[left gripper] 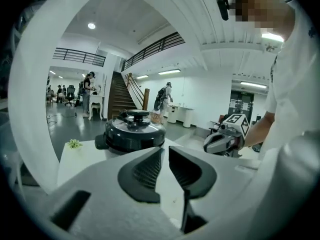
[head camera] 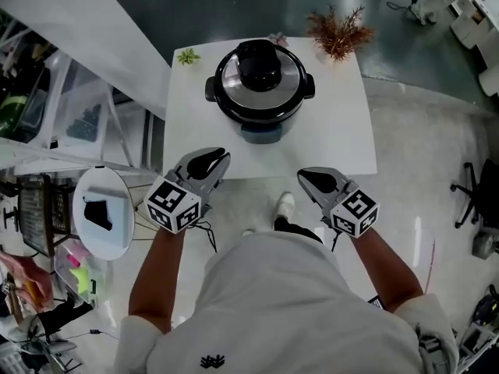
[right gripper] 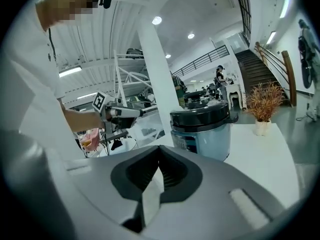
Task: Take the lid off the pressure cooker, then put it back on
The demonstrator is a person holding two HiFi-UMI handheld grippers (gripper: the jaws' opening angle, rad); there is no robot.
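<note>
**Lid on the cooker, both grippers held back at the table's near edge**

Head view: the pressure cooker [head camera: 261,92] stands at the upper middle of the frame, toward the far side of a white table [head camera: 335,131], with its black-knobbed lid [head camera: 260,70] seated on top. A small green plant [head camera: 188,56] sits to its upper left and a reddish dried plant [head camera: 338,31] to its upper right. The left gripper [head camera: 222,156] and the right gripper [head camera: 306,174] hover at the table's near edge, lower left and lower right of the cooker, both well apart from it.

Left gripper view: the jaws stand almost together with a slim gap between the tips and nothing in it. The cooker [left gripper: 134,134] lies just above them in the frame.

Right gripper view: the jaw tips meet, with nothing held. The cooker [right gripper: 202,129] stands at right of centre, lid on.
</note>
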